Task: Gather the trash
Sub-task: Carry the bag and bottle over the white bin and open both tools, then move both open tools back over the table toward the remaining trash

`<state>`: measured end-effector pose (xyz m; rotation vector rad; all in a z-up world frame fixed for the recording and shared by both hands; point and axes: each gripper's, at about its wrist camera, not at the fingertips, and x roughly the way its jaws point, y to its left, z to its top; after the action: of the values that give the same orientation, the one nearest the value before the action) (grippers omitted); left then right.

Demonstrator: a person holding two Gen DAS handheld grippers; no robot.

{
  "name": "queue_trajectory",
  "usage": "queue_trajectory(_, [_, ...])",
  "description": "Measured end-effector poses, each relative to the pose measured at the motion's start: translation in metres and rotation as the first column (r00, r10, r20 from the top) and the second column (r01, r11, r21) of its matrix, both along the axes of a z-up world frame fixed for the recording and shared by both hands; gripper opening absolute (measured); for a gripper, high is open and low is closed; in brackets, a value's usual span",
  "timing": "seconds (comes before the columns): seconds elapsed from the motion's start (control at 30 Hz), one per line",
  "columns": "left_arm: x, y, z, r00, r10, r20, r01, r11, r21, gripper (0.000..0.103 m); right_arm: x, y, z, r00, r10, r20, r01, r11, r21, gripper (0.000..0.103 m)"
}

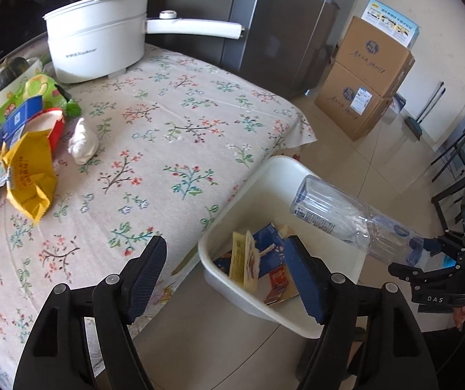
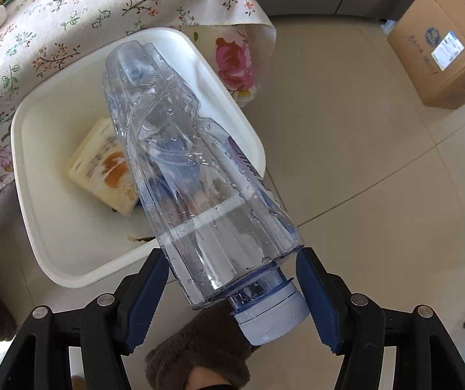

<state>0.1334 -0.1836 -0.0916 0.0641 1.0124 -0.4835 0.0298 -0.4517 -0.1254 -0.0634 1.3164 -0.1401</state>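
A: One bottle (image 2: 180, 162) is in the right gripper (image 2: 232, 295), above the bin (image 2: 34, 162) that stands on the floor beside the table (image 1: 174, 136). Its base points forward over the bin and its cap (image 2: 271, 315) is near the fingers.

B: Is the grip firm?

A: I cannot say for sure. The two fingers stand at each side of the shoulder and neck, and in the left view the bottle hangs in the air from that gripper, so I judge it is clamped on the bottle. The wall looks thin and dented, with drops inside, so it is light, soft and maybe slippery. The neck near the cap is the stiff part and the better place to hold.

B: And the left gripper (image 1: 229, 273)?

A: Its fingers are wide apart and hold nothing. It hovers at the table edge, near the bin.

B: What else is trash?

A: Some wrappers (image 1: 27, 175) and a tissue (image 1: 83, 141) lie on the far left of the table. They are light and crumple easily; pinch them at a raised fold
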Motion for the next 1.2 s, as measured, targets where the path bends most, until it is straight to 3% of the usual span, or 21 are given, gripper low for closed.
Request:
queue_trajectory(0.2, [-0.002,0.028,0.014,0.999,0.043,0.01,-0.043,0.999,0.022,0.089,0.01,0.01,-0.001,1.0,0.016,-0.016,-0.017,1.0,-0.005,0.07])
queue_trajectory(0.7, [-0.004,0.118,0.036,0.986,0.167,0.002,-0.167,0.986,-0.025,0.098,0.036,0.048,0.014,0.998,0.061,0.005,-0.061,0.996,0.064,0.076])
queue_trajectory(1.0, [-0.005,0.184,0.031,0.959,0.284,0.003,-0.284,0.959,-0.013,0.102,0.061,0.09,0.024,0.992,0.124,0.026,-0.125,0.99,0.067,0.076])
queue_trajectory(1.2, [-0.006,0.234,0.03,0.927,0.376,0.001,-0.376,0.927,-0.015,0.102,0.081,0.127,0.036,0.984,0.172,0.052,-0.175,0.982,0.072,0.076])
